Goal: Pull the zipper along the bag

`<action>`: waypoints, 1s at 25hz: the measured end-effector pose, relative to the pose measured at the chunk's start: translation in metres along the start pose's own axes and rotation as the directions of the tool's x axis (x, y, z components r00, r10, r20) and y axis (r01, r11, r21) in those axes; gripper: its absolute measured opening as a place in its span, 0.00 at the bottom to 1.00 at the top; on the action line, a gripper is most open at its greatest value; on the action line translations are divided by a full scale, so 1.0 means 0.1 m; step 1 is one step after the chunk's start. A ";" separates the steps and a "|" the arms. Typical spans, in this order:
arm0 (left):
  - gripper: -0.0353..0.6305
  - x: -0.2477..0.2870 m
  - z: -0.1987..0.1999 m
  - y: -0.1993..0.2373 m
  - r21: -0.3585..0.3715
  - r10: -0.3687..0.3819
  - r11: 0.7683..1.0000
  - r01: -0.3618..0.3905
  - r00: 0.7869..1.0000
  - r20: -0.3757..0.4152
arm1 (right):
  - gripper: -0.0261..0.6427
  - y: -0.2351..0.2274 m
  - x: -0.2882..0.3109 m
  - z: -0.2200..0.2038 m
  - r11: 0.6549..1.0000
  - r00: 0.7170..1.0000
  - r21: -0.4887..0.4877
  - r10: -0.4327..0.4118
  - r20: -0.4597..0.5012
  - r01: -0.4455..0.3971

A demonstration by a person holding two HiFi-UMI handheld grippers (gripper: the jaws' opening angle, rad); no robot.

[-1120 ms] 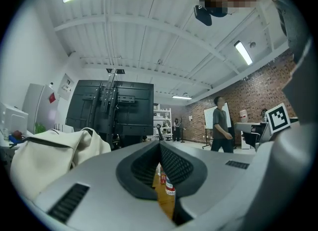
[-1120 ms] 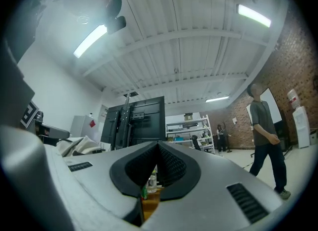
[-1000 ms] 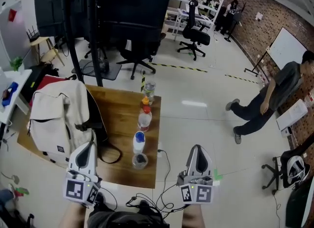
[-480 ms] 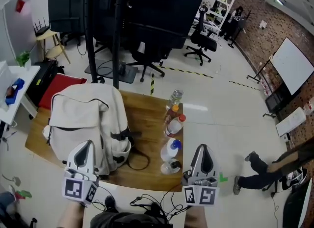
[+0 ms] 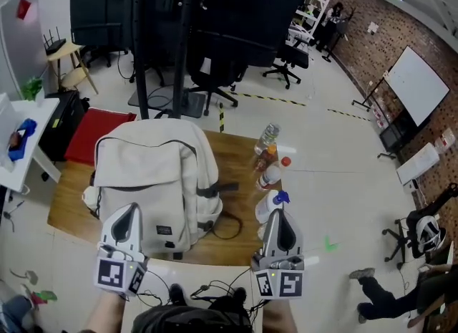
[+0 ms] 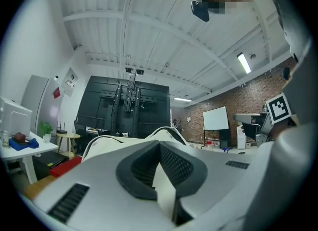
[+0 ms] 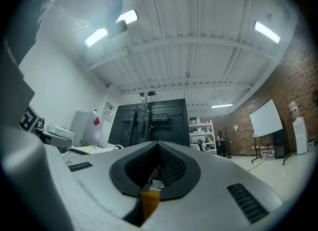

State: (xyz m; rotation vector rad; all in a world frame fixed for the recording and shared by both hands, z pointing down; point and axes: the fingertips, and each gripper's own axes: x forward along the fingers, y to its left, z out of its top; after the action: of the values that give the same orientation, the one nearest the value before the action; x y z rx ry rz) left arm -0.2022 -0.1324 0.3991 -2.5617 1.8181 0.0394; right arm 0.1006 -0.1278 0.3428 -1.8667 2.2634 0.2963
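A cream backpack (image 5: 154,177) with black straps lies on the wooden table (image 5: 229,242), its top toward the far side. My left gripper (image 5: 127,211) hovers over the bag's near end, jaws shut and empty. My right gripper (image 5: 278,215) hangs over the table's near right corner, beside the bottles, also shut with nothing in it. In the left gripper view the bag's pale top (image 6: 166,133) rises just beyond the closed jaws (image 6: 160,144). The right gripper view looks level across the room past its closed jaws (image 7: 158,145). I cannot make out the zipper pull.
Several bottles (image 5: 270,174) stand in a row along the table's right edge. A black frame and office chairs (image 5: 215,74) stand behind the table, a red mat (image 5: 96,127) and a white side table (image 5: 21,145) to the left. A person's legs (image 5: 379,299) show at the lower right.
The head view has swung so table and bag now sit nearer the middle. The right gripper has moved left, close to the bottles. The walking person has moved to the lower right.
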 end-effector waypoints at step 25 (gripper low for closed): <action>0.10 -0.12 0.21 0.08 0.039 0.171 0.985 -0.171 0.985 -0.017 | 0.06 0.09 0.17 -0.27 0.981 0.988 0.131 0.150 -0.034 -0.145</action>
State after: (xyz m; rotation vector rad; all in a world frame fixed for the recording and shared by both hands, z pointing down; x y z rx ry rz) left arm -0.2142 -0.1236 0.3789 -2.3830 2.0208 -0.0207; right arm 0.0878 -0.1493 0.3648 -1.6625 2.3933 0.1288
